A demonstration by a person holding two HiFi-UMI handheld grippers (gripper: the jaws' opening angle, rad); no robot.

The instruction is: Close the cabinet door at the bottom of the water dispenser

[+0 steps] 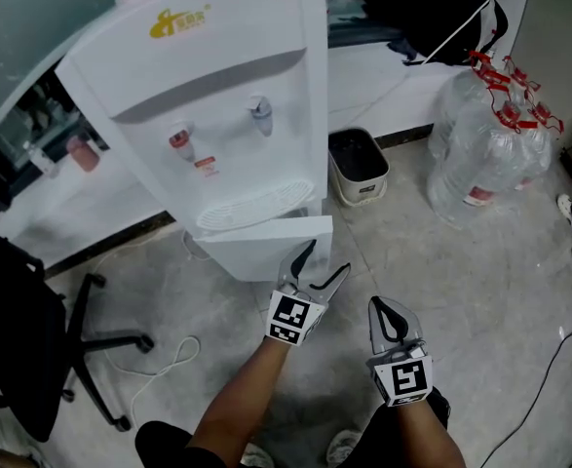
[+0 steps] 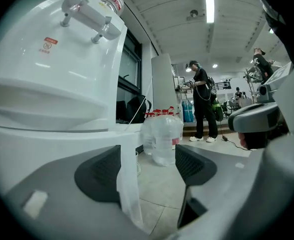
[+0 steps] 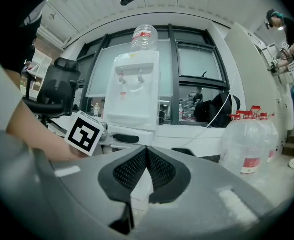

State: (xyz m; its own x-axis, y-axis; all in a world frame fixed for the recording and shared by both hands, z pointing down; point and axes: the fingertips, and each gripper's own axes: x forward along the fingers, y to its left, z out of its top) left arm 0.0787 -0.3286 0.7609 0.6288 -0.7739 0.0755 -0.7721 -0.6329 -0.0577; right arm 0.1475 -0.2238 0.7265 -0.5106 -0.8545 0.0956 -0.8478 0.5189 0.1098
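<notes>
Door (image 1: 266, 250) under dispenser (image 1: 217, 96) stands ajar, its edge between the wide-apart jaws of left gripper (image 1: 326, 259). Beside it, right gripper (image 1: 387, 312) is closed, empty.

At your near left stands a black office chair (image 1: 32, 349), a white cable (image 1: 180, 357) looped on the floor beside it. Far right are clear water bottles (image 1: 490, 149), a small bin (image 1: 359, 169) left of them.

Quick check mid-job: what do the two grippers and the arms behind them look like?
Both the left gripper and the right gripper have light grey plastic jaws lined with black dimpled pads. Each carries a white cube printed with black square markers. The forearms are bare, with no sleeves or cables showing.
</notes>
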